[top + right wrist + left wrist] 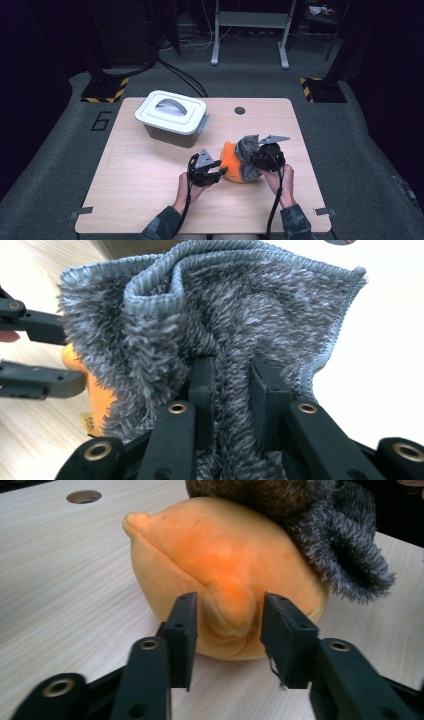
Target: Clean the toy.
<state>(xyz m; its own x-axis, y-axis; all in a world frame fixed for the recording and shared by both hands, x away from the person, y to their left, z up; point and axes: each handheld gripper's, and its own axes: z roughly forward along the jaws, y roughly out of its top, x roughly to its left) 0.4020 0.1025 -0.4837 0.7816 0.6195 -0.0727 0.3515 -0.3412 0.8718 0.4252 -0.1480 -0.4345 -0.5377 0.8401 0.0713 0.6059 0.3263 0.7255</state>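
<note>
An orange plush toy (pixel 233 167) lies on the table, right of centre, with a grey fluffy cloth (pixel 246 149) draped over its right side. My left gripper (pixel 219 173) sits at the toy's left. In the left gripper view its jaws (pixel 227 602) stand apart on either side of a soft fold of the orange toy (pixel 220 560), not squeezing it. My right gripper (pixel 256 158) is at the toy's right, shut on the grey cloth (pixel 225 305), which bunches between its jaws (pixel 232 367). The cloth (pixel 340 545) hangs over the toy's top.
A white lidded box with a grey handle (pixel 172 117) stands at the table's back left. A small round hole (pixel 240 110) is in the wooden table (pixel 135 190) near the back edge. Dark floor and stands surround the table.
</note>
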